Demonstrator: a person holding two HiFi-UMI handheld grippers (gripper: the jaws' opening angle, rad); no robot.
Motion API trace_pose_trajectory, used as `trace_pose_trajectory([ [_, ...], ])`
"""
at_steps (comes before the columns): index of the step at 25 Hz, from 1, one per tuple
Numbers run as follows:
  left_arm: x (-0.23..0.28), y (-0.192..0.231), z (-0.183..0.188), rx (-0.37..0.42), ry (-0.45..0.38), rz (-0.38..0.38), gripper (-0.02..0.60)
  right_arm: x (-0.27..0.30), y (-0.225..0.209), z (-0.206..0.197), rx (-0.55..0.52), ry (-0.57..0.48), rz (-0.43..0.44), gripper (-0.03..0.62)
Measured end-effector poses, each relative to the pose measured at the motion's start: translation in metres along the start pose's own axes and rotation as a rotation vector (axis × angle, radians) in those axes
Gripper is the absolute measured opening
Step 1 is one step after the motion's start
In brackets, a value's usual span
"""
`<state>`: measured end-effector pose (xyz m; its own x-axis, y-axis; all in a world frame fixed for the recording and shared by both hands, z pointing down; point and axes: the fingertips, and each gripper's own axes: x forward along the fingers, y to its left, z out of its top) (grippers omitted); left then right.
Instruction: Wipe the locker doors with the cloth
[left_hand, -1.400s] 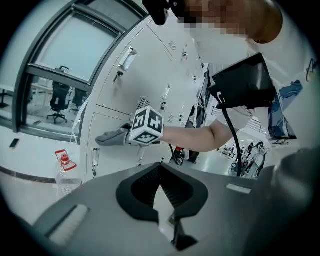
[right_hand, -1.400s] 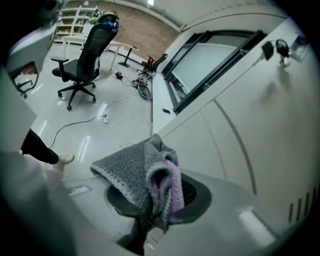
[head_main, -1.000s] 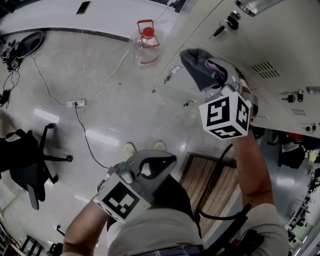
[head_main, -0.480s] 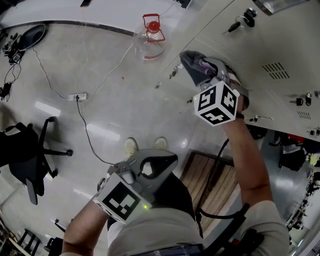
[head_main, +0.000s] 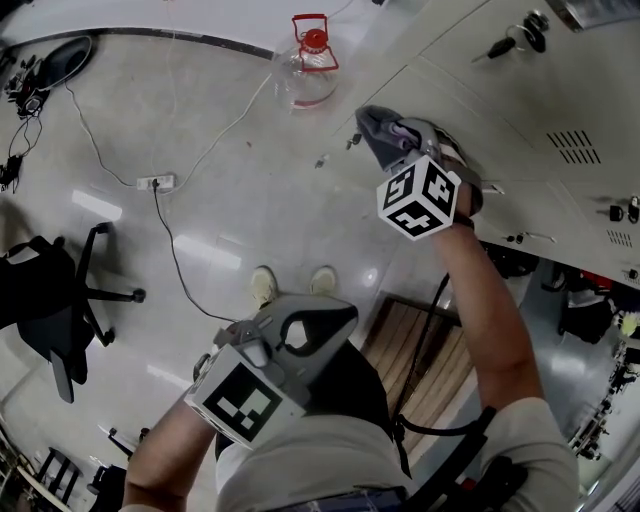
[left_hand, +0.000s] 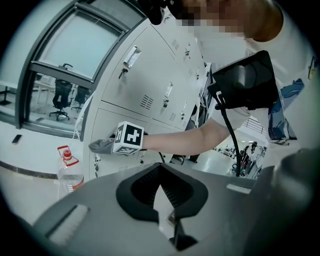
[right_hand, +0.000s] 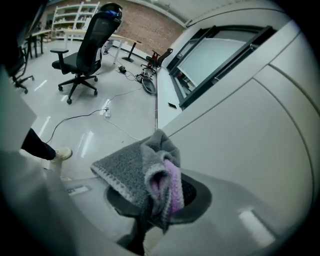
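Holding the cloth (head_main: 376, 126) in the right gripper (head_main: 398, 142), with the fingers (right_hand: 197, 201) clamped on a bunched grey fold that shows a purple inner layer. Pressing it, as far as the head view shows, against a pale locker door (head_main: 450, 110) at the far right, arm stretched out towards it. In the right gripper view, spilling up and over the fingers towards the left, with the door's flat face just to the right.

Holding the left gripper (head_main: 320, 333) near and low, close to the body and well apart from the lockers, its fingers (left_hand: 186, 193) closed together on nothing.

Standing on the floor (head_main: 230, 230) at the far side, just beside the lockers: a clear bottle (head_main: 303, 82) with a red cap. Further left: a black chair (head_main: 45, 310) and a white power strip (head_main: 153, 183) with its cable trailing.
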<state>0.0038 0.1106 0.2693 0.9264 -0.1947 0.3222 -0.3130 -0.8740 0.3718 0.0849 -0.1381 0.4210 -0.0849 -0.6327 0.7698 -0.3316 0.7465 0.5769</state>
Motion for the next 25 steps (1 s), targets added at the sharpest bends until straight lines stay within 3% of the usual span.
trace_pose_trajectory([
  [15,0.004,0.009,-0.010,-0.019,0.017,0.004,0.003,0.054,0.042,-0.021,0.063,0.041,0.115,0.086],
  [25,0.009,0.008,-0.014,-0.016,0.029,-0.012,0.003,0.031,0.047,-0.038,0.064,0.025,0.073,0.086],
])
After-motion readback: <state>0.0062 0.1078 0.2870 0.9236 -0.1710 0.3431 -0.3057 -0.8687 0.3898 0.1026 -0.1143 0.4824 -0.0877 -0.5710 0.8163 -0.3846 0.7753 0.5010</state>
